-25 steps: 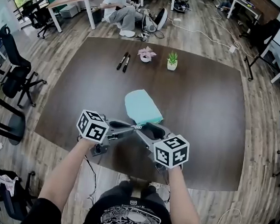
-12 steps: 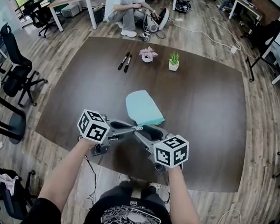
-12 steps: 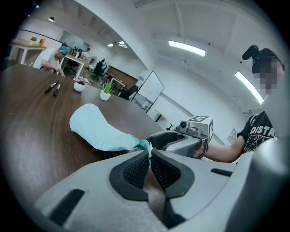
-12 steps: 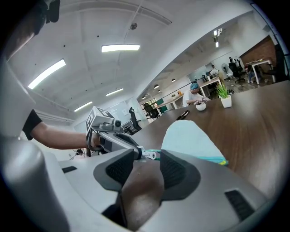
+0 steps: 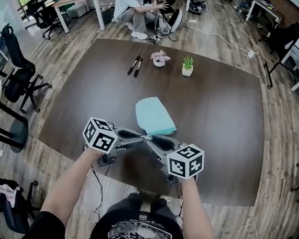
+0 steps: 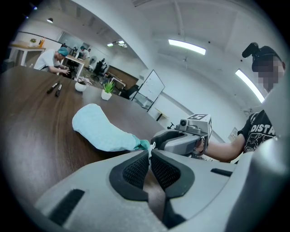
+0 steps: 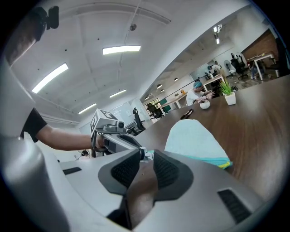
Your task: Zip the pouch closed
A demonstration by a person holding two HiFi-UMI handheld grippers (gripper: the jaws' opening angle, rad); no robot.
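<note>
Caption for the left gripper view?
Left gripper shut on the near end of the teal pouch lying on the dark table.

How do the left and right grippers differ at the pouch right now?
The left gripper has its jaws together; the right gripper has them apart and closing. The left gripper pinches the pouch at its near end; the right gripper has a small pale piece of that end between its jaws, not yet pressed. Both meet at that same end.
</note>
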